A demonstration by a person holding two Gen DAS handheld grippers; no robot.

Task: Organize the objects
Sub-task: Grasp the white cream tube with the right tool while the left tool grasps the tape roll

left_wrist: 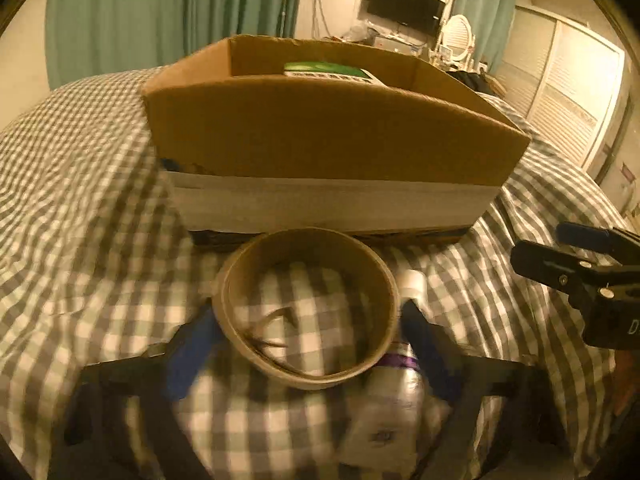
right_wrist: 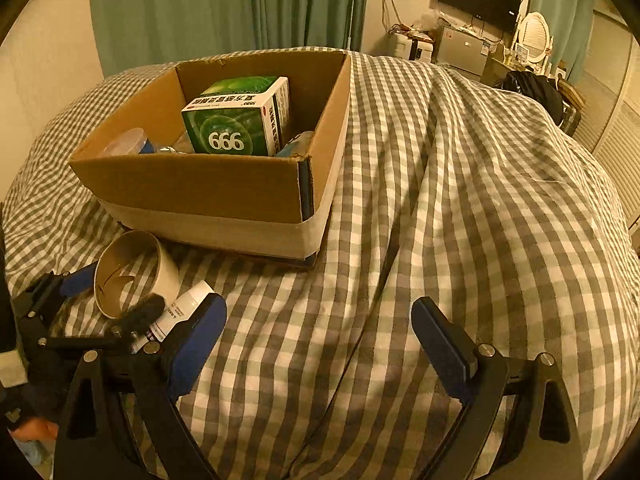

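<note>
left gripper (left_wrist: 308, 344) closed around wide tape roll (left_wrist: 306, 308), blue fingers (left_wrist: 192, 356) pressing both sides, roll just in front of cardboard box (left_wrist: 332, 136) on checked bedspread (right_wrist: 460, 200). white tube (right_wrist: 180, 312) beside roll. right gripper (right_wrist: 320, 344) wide open, holding nothing, over bare bedspread. green medicine box (right_wrist: 236, 120) inside cardboard box.

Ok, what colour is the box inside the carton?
Green and white medicine box, clearest in the right wrist view.
</note>
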